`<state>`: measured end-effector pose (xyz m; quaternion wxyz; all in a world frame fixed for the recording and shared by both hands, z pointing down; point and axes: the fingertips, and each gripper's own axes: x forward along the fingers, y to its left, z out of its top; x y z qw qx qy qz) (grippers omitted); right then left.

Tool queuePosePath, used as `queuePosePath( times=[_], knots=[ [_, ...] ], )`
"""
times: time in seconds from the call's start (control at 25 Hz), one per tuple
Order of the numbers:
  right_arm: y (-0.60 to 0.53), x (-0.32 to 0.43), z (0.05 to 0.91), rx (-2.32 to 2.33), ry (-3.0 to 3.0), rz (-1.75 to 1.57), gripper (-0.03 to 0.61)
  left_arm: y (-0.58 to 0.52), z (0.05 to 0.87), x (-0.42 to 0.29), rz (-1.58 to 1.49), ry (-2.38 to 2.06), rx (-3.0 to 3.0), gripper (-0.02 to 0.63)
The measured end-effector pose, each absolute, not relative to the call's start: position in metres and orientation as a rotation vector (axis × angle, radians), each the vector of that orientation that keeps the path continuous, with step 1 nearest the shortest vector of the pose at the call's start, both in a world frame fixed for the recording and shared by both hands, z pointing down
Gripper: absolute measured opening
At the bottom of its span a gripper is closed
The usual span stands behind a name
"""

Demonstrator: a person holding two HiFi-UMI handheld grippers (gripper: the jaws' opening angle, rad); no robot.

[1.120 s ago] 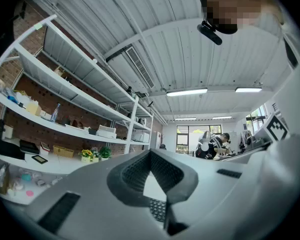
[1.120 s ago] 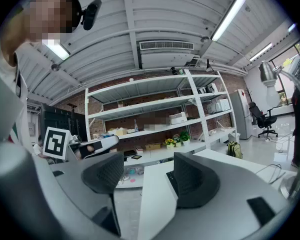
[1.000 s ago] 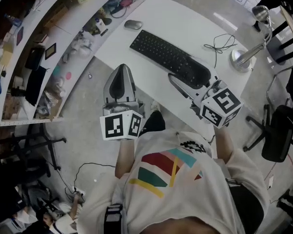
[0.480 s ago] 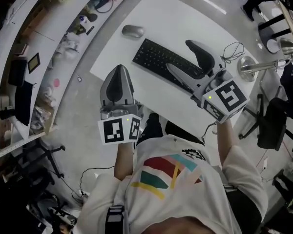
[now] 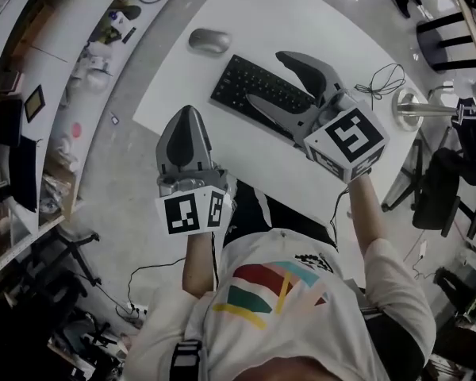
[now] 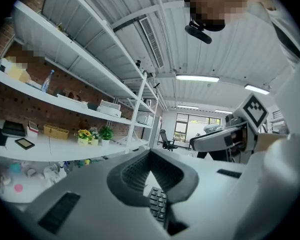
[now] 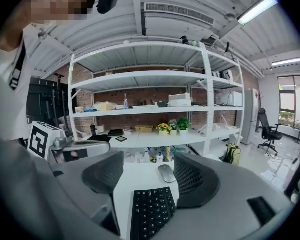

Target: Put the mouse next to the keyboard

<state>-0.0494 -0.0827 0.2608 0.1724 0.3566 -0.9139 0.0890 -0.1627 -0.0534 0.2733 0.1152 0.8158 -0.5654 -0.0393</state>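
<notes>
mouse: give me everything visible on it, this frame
The mouse is a small grey oval with a smooth, slightly glossy shell that looks like plastic. No cable shows. It lies flat on the white table, just past one short end of the keyboard, with a narrow gap between them. Only the table touches it. The open right gripper hangs over the keyboard, short of the mouse.

white t-shirt (image 5: 317, 340) with colourful stripes; grey left gripper (image 5: 187, 114), right gripper (image 5: 265, 77)
</notes>
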Motion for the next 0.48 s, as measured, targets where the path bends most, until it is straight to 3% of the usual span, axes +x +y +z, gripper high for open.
queuePosePath(
  times=[0.48],
  knots=[
    [-0.202,-0.112,0.386,0.787,-2.439,0.417,0.318,-0.089,0.35,-0.202,-0.05,-1.725,2.252,0.044]
  ],
)
